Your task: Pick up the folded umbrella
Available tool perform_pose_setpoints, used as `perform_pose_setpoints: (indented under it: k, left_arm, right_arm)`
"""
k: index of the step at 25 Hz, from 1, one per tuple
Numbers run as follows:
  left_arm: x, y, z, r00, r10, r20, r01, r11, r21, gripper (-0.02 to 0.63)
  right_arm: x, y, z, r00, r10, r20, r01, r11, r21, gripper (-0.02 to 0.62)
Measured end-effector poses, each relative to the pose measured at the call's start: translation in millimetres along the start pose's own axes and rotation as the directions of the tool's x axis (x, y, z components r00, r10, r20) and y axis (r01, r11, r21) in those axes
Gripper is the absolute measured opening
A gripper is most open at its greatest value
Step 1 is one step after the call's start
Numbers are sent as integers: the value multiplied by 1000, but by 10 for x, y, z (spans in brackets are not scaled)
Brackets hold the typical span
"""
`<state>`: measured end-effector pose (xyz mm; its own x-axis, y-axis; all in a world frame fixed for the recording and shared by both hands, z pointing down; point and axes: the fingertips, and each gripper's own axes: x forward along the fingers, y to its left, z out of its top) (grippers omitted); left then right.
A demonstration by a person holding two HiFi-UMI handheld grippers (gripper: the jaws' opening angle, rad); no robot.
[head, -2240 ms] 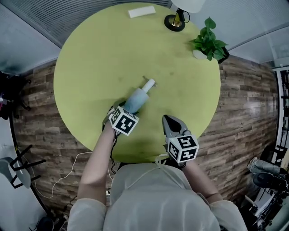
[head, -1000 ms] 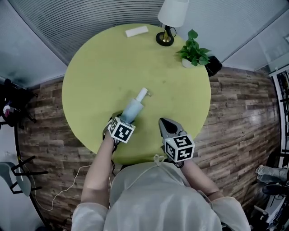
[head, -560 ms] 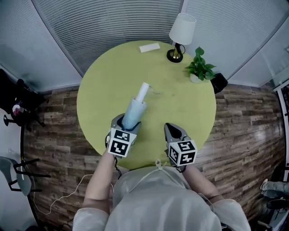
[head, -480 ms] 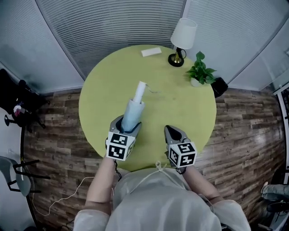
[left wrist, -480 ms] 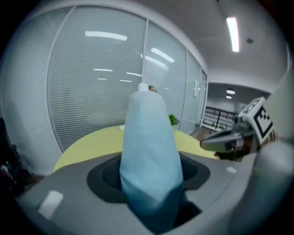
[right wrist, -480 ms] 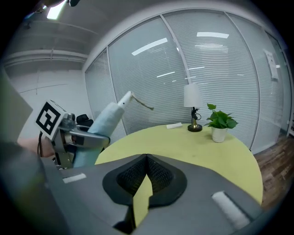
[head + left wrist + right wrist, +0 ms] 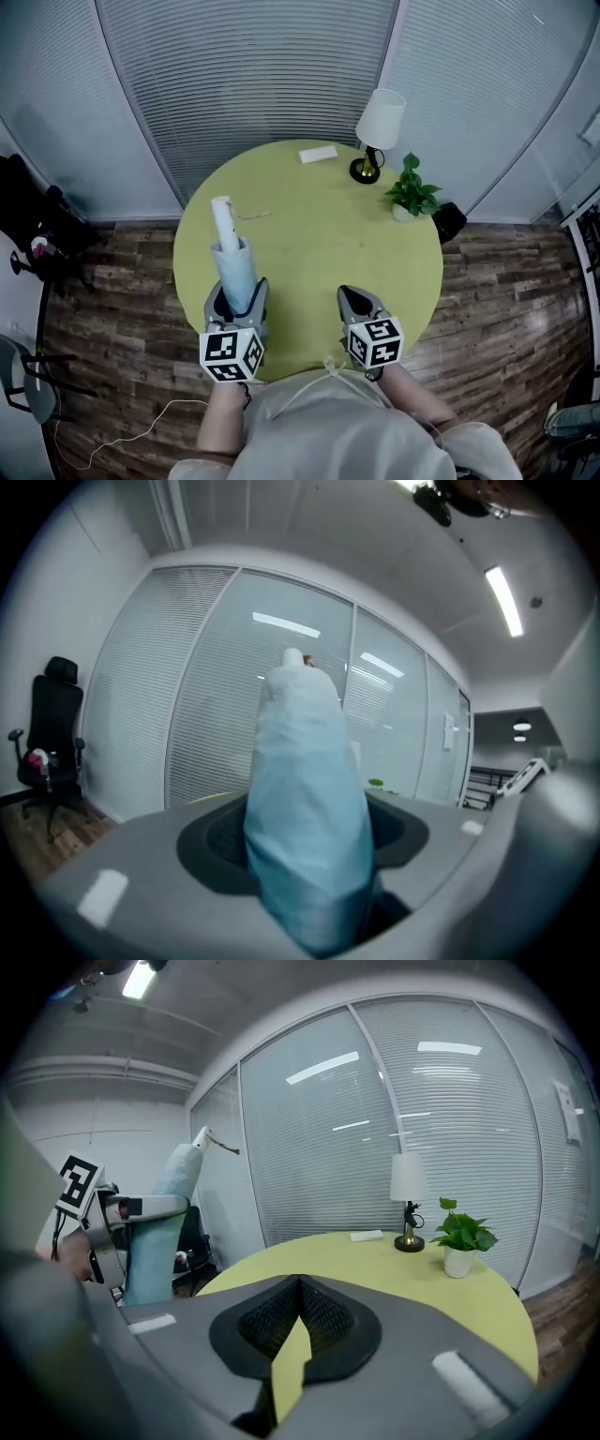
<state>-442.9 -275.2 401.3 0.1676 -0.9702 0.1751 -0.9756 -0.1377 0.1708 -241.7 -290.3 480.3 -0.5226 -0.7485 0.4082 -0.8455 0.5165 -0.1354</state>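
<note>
A wall of slatted blinds (image 7: 253, 75) fills the upper half of the head view, and a wood-plank floor (image 7: 506, 281) runs along both sides below it. In the middle stands the round yellow-green table (image 7: 319, 234). The person's pale shirt (image 7: 328, 431) takes up the bottom edge. The folded umbrella (image 7: 232, 262), in a pale blue sleeve, sits at centre left of the head view, over the table's left rim. It is held up off the tabletop, its white end pointing toward the top of the frame with a thin cord trailing from it. The left gripper (image 7: 238, 291), at lower left, has its jaws clamped on the umbrella's lower part; its own view shows the blue sleeve filling the gap between them. The right gripper (image 7: 347, 292), at lower centre, hangs over the table's near edge with its fingers brought together at the tips and nothing between them. At far left of the left gripper view stands a black office chair (image 7: 56, 724). Near the table's far rim, at upper right of centre, stand a white-shaded lamp (image 7: 380, 122), a small potted plant (image 7: 412, 192) to its right, and a flat white box (image 7: 318, 155) to its left.
</note>
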Motion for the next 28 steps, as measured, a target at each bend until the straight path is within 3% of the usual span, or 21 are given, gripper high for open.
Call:
perform_pose_setpoints:
  k: [12,28]
  left_arm:
    - [-17,-38,-86,999,-25,-41,25,1000,0,291]
    - [-8,-115,-219,997,-32,-70,33,999,13,293]
  right_arm:
    - [7,332,229,988,138,66,-135,990,-46,-2]
    - [19,338,214,991,120,55,-114,989,-92,-2]
